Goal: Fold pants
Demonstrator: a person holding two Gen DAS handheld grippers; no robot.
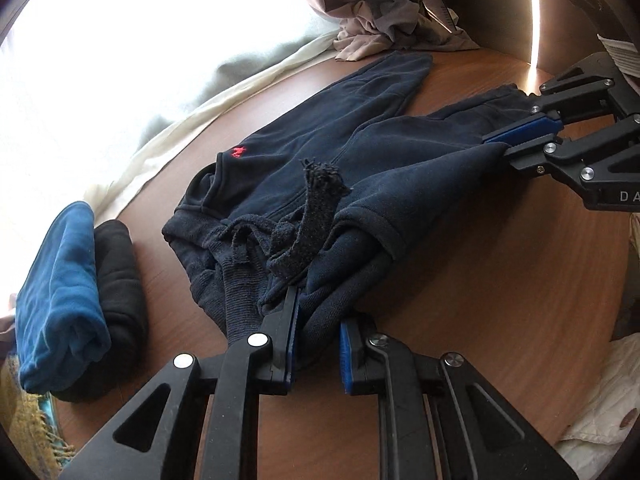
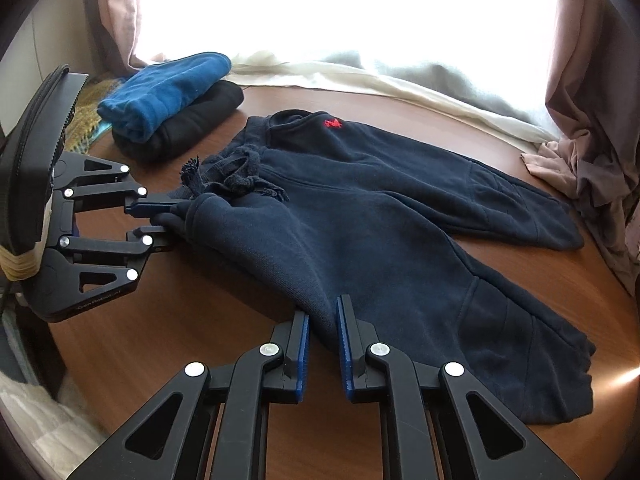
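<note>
Dark navy sweatpants [image 2: 360, 216] with a small red logo [image 2: 333, 123] lie spread on the brown table [image 2: 200, 320], legs running to the right. They also show in the left wrist view [image 1: 320, 168]. My left gripper [image 1: 318, 320] is shut on the waistband corner beside the frayed drawstring [image 1: 316, 216]; it also shows in the right wrist view [image 2: 168, 216]. My right gripper [image 2: 322, 320] is shut on the near side edge of the pants, below the waist; it also shows in the left wrist view [image 1: 500, 144].
A folded blue garment [image 2: 168, 88] lies on a folded black one [image 2: 200, 120] at the table's far left. Pinkish curtain cloth [image 2: 584, 168] bunches at the right edge. White and grey fabric [image 2: 400, 80] lies along the bright window side.
</note>
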